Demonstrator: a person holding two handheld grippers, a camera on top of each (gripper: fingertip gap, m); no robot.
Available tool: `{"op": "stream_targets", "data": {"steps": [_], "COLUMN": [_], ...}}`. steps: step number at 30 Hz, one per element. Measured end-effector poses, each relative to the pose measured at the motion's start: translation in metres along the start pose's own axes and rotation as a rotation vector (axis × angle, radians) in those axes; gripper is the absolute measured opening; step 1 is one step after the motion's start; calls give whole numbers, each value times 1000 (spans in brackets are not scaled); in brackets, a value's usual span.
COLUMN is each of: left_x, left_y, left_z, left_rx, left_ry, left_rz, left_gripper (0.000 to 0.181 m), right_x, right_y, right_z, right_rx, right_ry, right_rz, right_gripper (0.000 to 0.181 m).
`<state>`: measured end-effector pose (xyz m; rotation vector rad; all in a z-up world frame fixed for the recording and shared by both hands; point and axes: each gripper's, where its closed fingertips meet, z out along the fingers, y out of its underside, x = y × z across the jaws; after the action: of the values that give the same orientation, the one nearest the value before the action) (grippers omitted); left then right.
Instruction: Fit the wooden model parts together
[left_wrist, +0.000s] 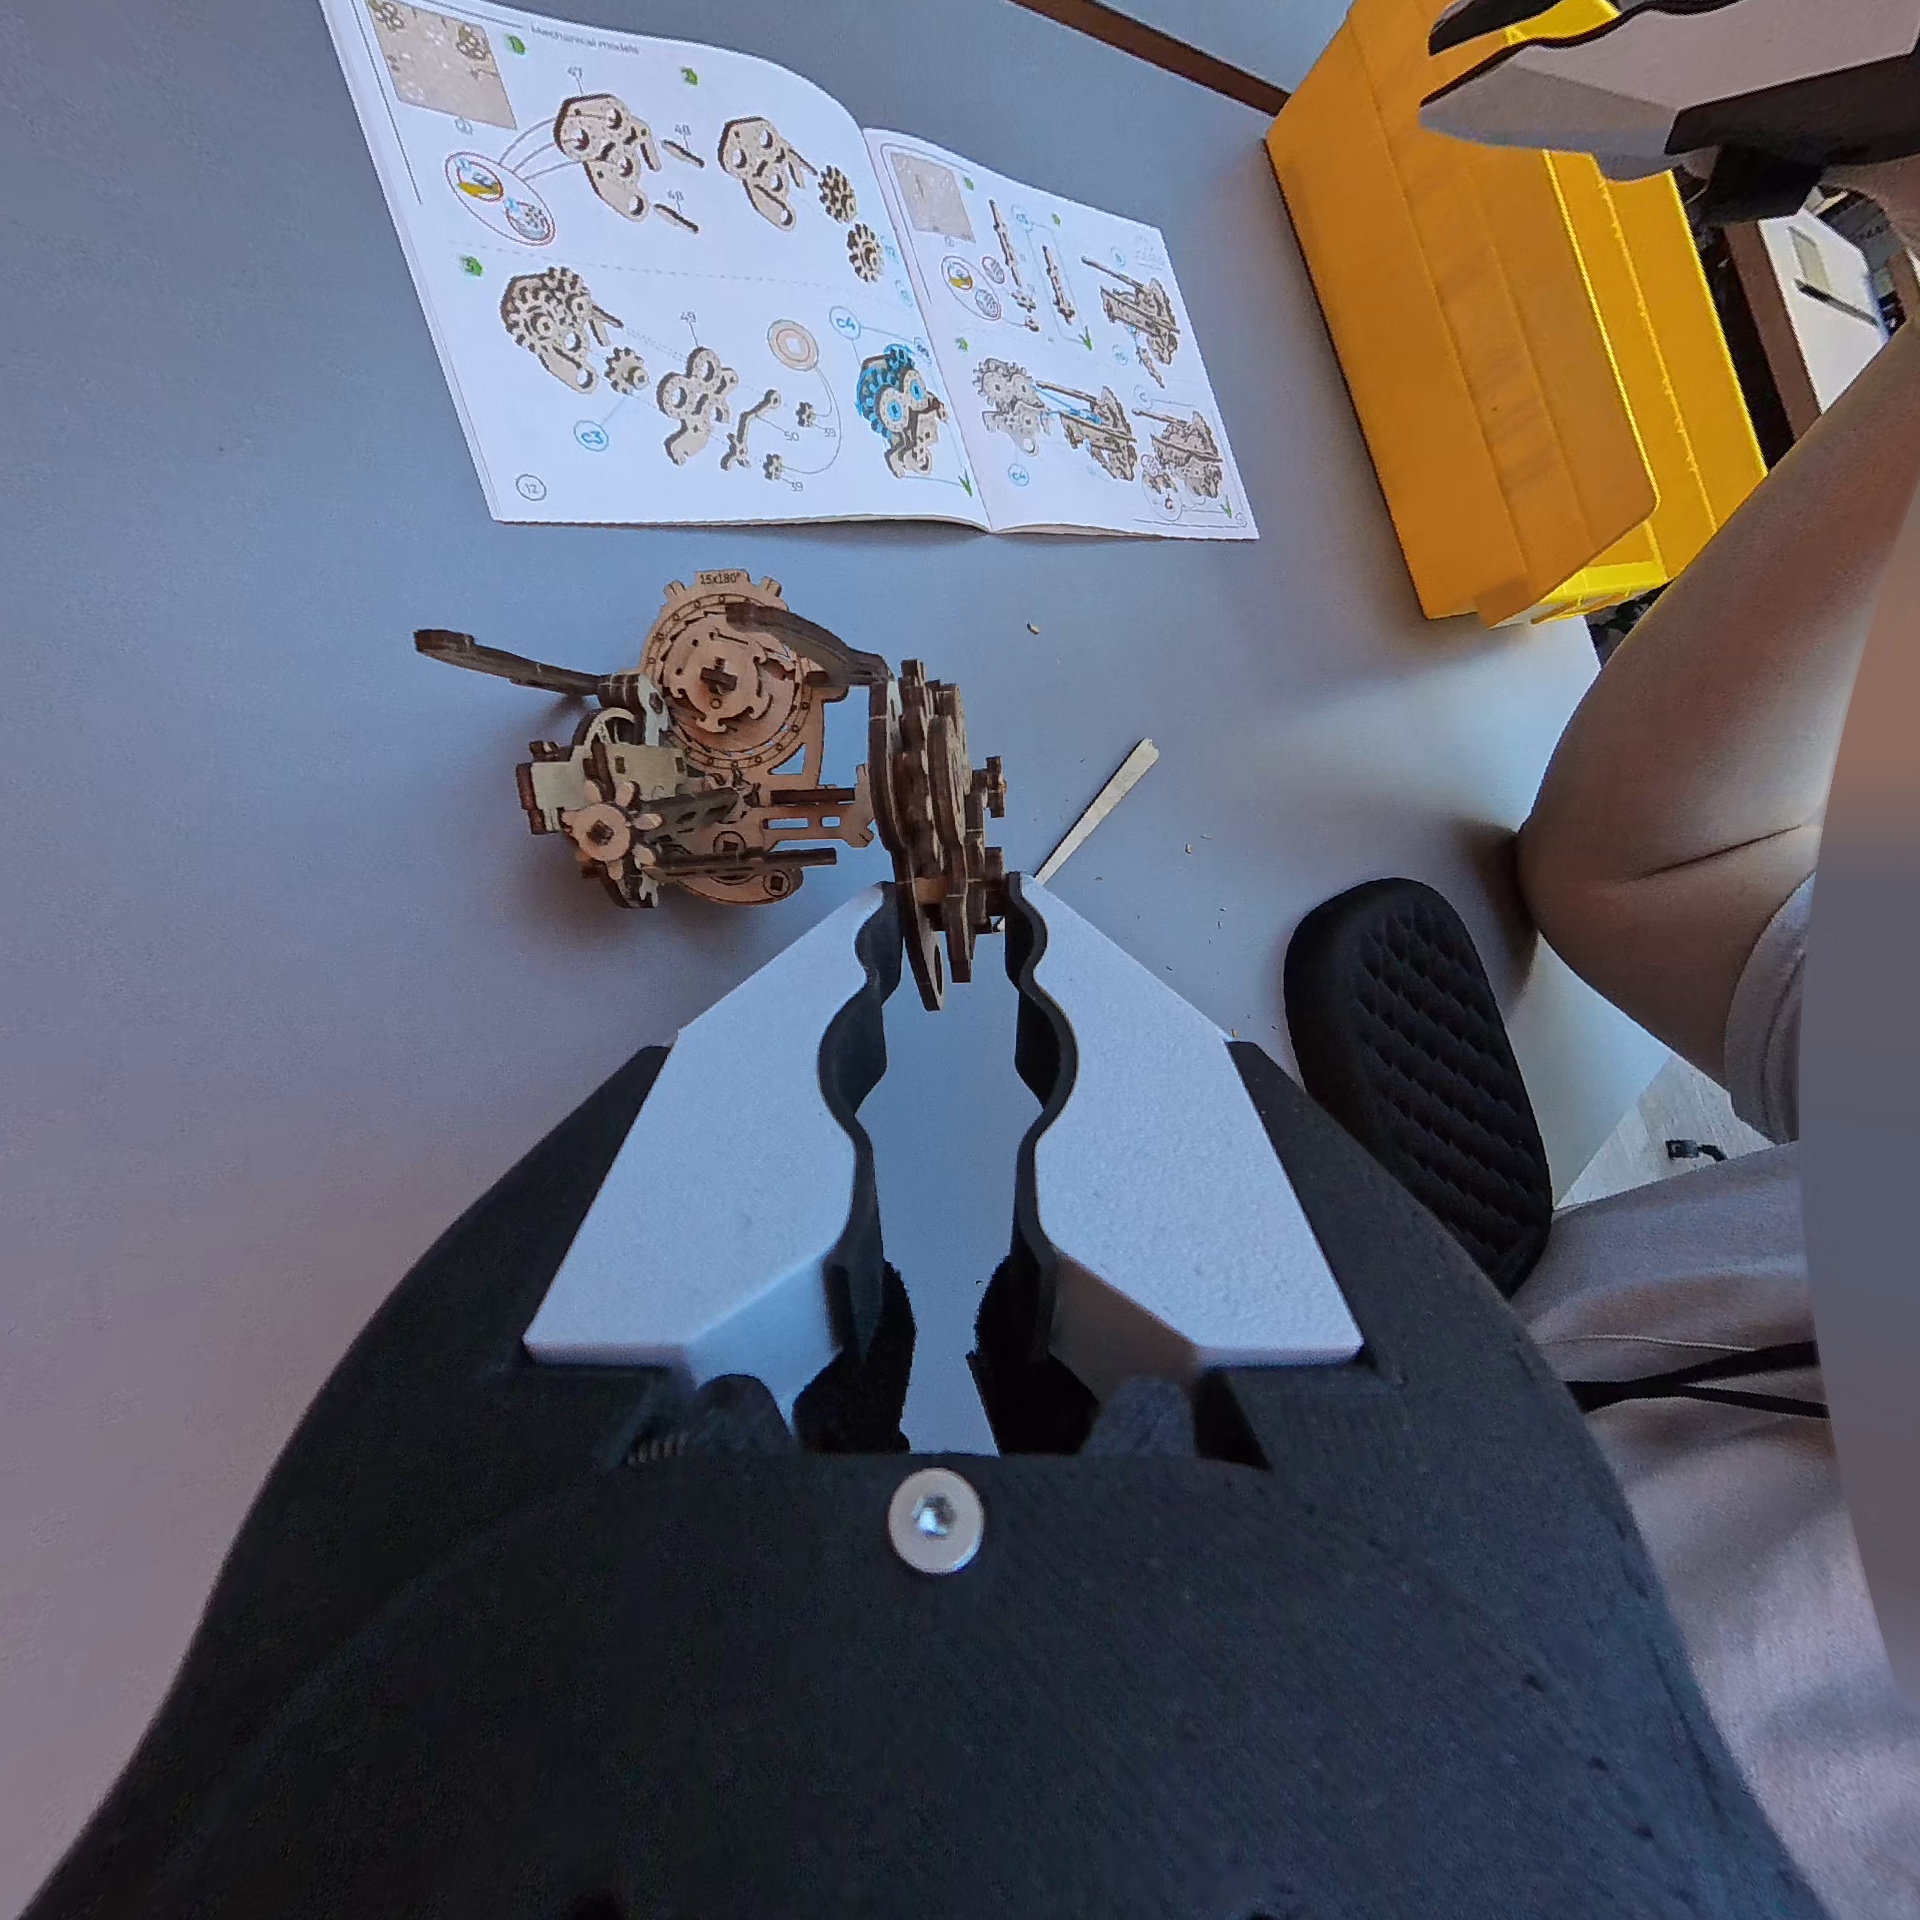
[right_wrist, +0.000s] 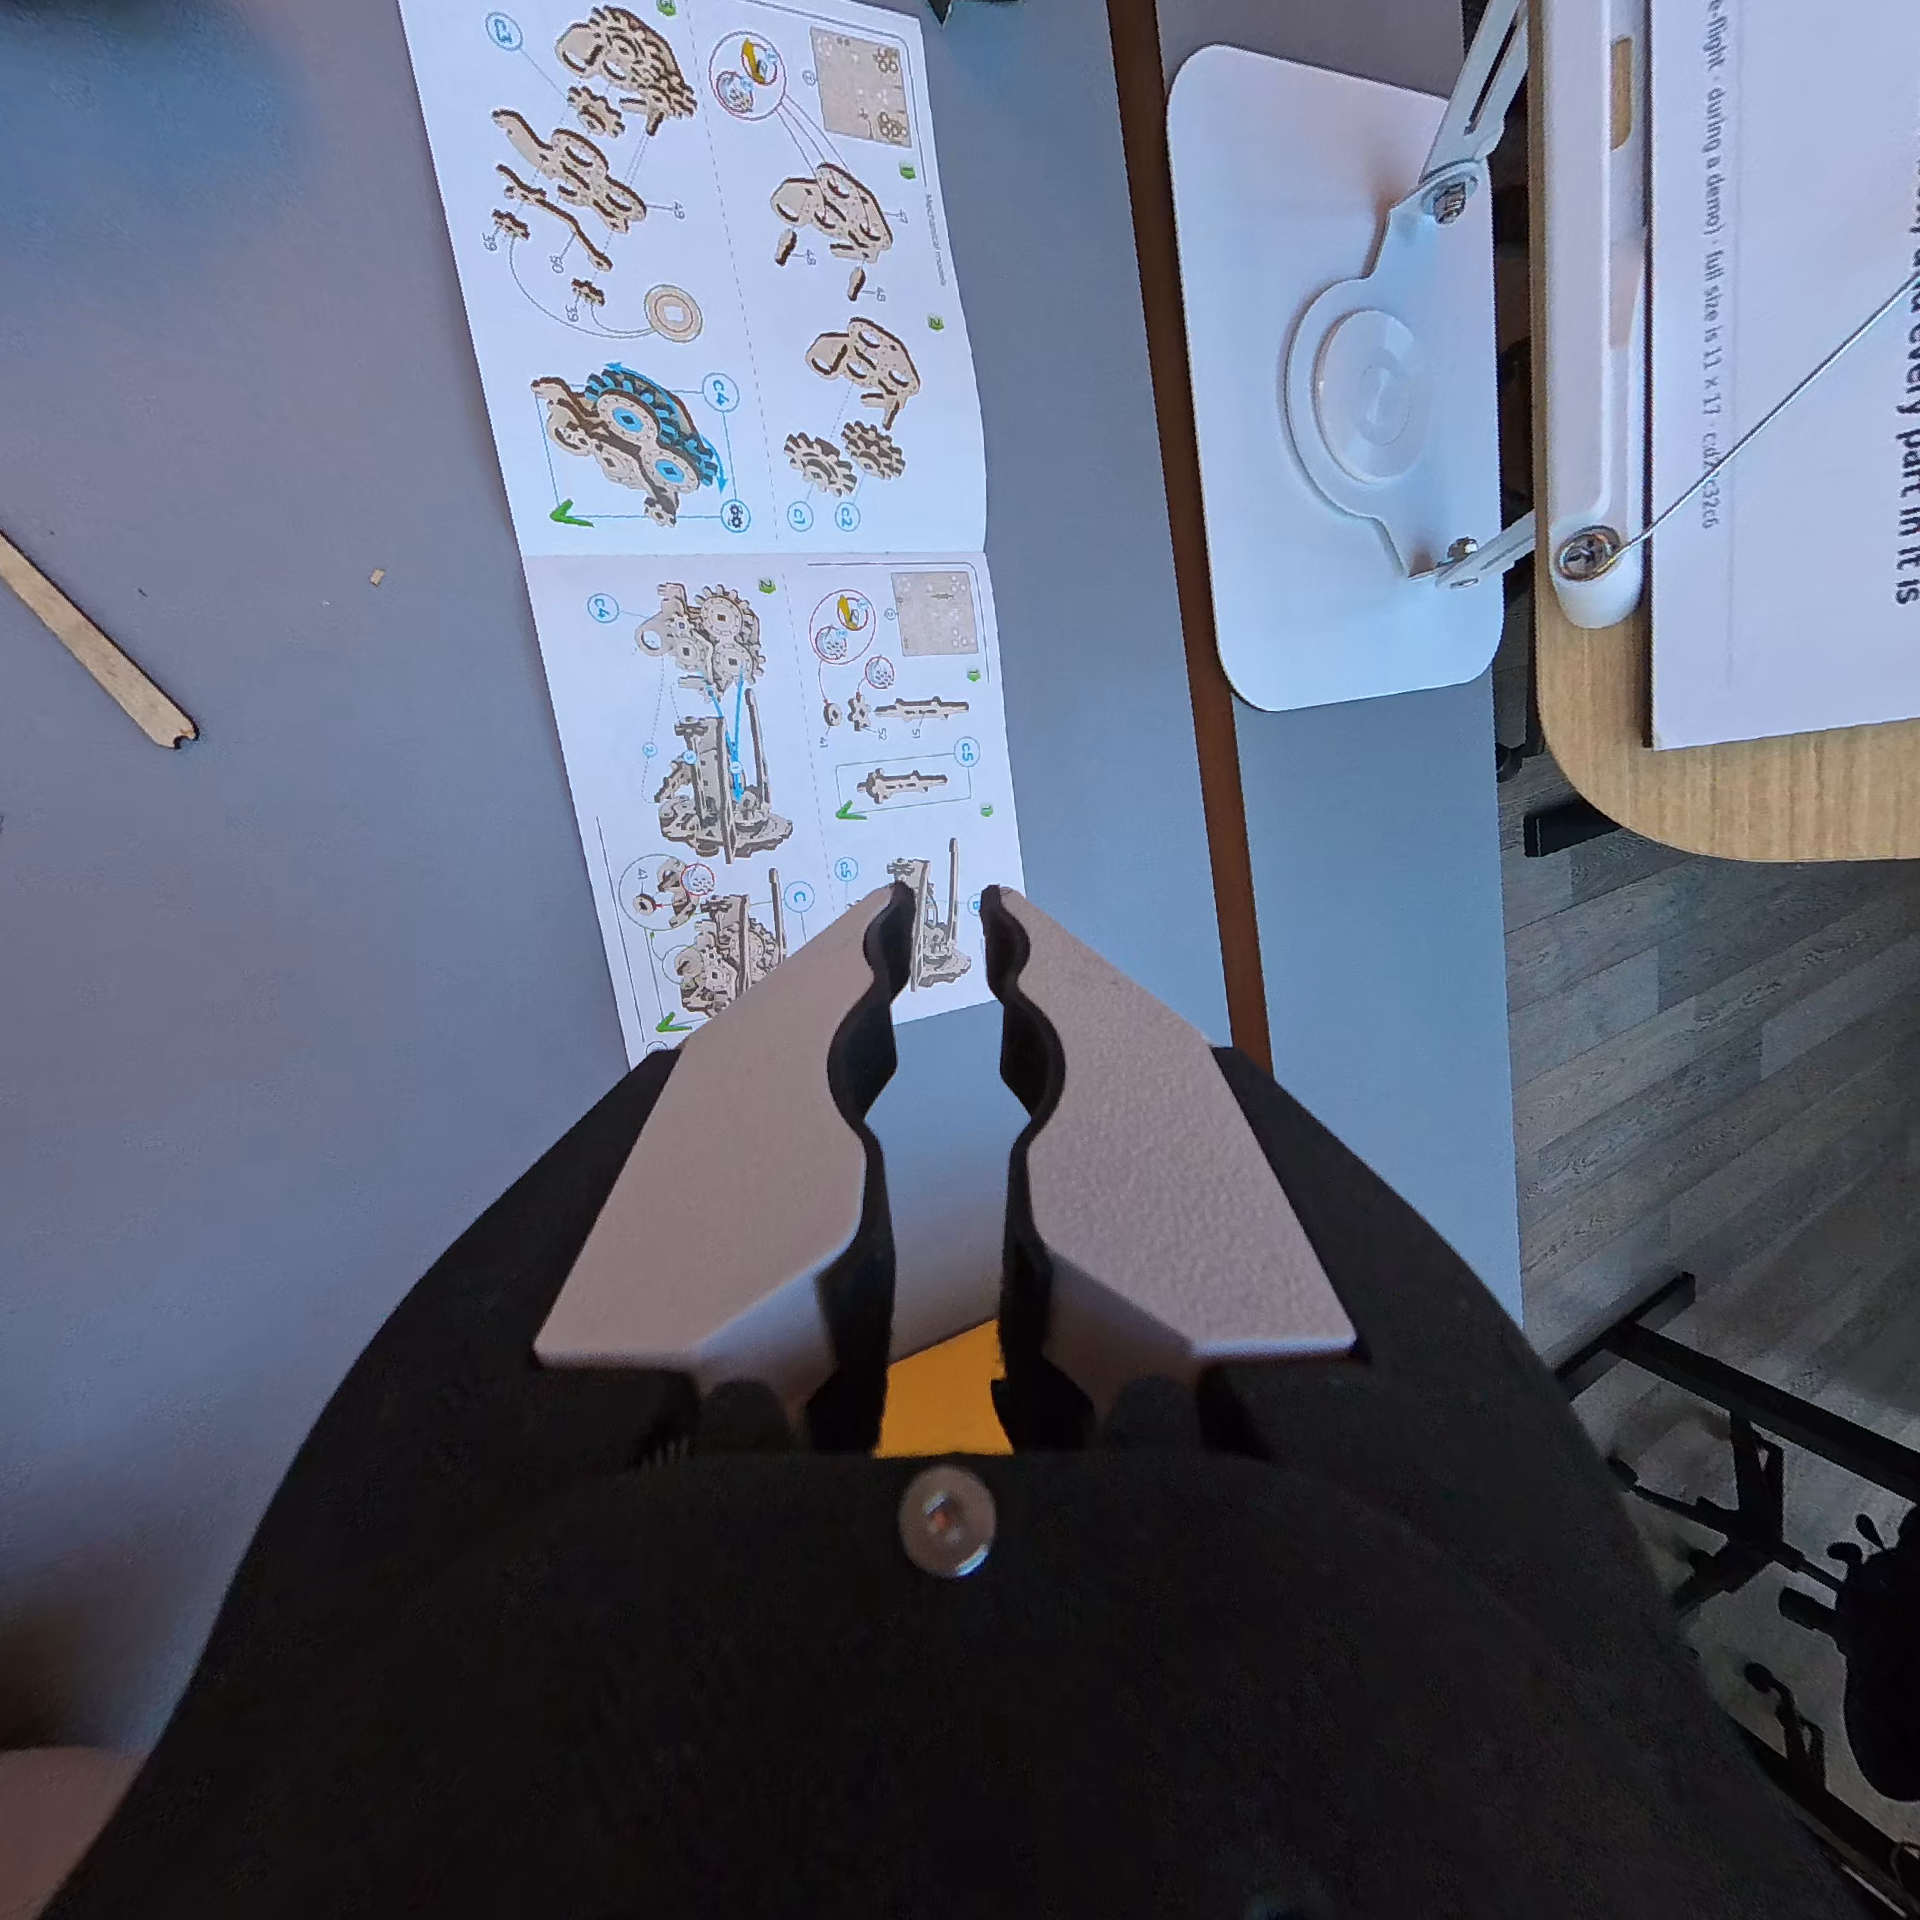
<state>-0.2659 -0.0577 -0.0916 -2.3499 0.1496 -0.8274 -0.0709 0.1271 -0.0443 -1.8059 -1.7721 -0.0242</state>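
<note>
A partly built wooden model (left_wrist: 686, 748) with gears and a curved arm lies on the grey table (left_wrist: 208, 727), left of and beyond my left gripper. My left gripper (left_wrist: 943, 914) is shut on a wooden gear sub-assembly (left_wrist: 935, 800), held upright at the fingertips right beside the model's right end. My right gripper (right_wrist: 943, 896) hovers over the lower right corner of the open instruction booklet (right_wrist: 727, 468), jaws slightly apart with nothing between them. It also shows at the top right of the left wrist view (left_wrist: 1621, 94), raised above the table.
The booklet (left_wrist: 790, 291) lies open beyond the model. A thin wooden stick (left_wrist: 1101, 805) lies right of the gear part, also seen in the right wrist view (right_wrist: 94, 644). A yellow bin (left_wrist: 1475, 343) stands at the far right. A white lamp base (right_wrist: 1340, 384) sits past the table edge.
</note>
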Motion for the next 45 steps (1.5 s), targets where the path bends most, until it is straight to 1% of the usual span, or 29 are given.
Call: {"op": "stream_targets", "data": {"steps": [1,20,27,31,33,37,40,43,45], "left_x": [0,2,5,12,18,33,43,44,46], "left_y": [0,1,0,-2,-4,-12,-20,-23,-26], "left_z": [0,2,4,4,6,12,18,22,24], "left_rx": [0,-5,1,17,28,29,17,-3,10], "left_ry": [0,6,19,34,49,104,134,142,167], "left_rz": [0,8,18,46,68,113,156,182,197], "left_gripper": [18,18,18,18,18,18,18,18,18], "right_x": [0,-1,-5,-6,-5,-11,-9,-5,-2], "right_y": [0,1,6,10,9,4,9,16,21], "right_z": [0,2,8,11,11,11,17,23,26], "right_rx": [0,-4,-43,-77,-83,-83,-115,-149,-169], "right_ry": [0,-7,-32,-32,-12,-26,-24,-20,-15], "right_rz": [0,-1,-7,-18,-25,-38,-33,-21,-11], "right_gripper": [12,12,12,12,12,14,15,16,16]}}
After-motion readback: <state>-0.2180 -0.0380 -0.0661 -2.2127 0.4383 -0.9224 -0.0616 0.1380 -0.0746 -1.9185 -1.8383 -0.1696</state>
